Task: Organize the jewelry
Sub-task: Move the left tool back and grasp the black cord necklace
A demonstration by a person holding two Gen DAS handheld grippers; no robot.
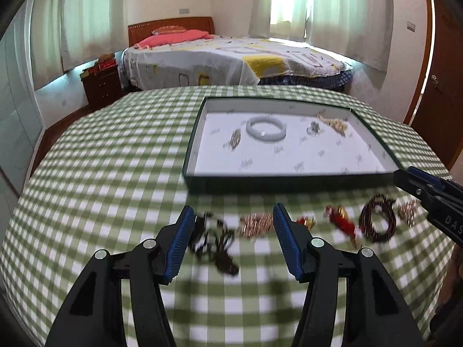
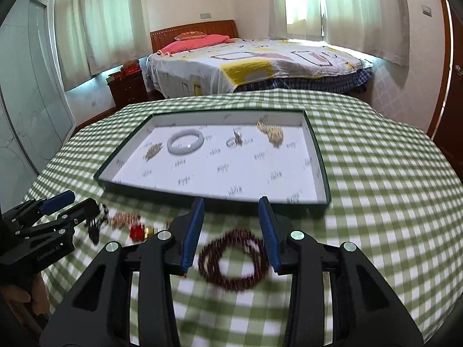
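A shallow white-lined tray point(image 1: 199, 136) point(image 2: 317, 156) on the checked table holds a white bangle point(image 1: 266, 128) point(image 2: 185, 142), a ring point(image 2: 233, 142) and gold chains point(image 1: 332, 123) point(image 2: 270, 130). Loose pieces lie in front of it: a dark necklace point(image 1: 217, 245), a rose-gold bracelet point(image 1: 256, 224), red charms point(image 1: 344, 222) and a dark red bead bracelet point(image 1: 377, 221) point(image 2: 234, 257). My left gripper point(image 1: 231, 219) is open above the dark necklace and rose-gold bracelet. My right gripper point(image 2: 231, 211) is open above the bead bracelet.
The table has a green and white checked cloth point(image 1: 115, 144). A bed point(image 1: 225, 57) and a dark wooden nightstand point(image 1: 101, 84) stand beyond it. A wooden door point(image 1: 442, 86) is at the right. The left gripper also shows in the right wrist view point(image 2: 72, 202).
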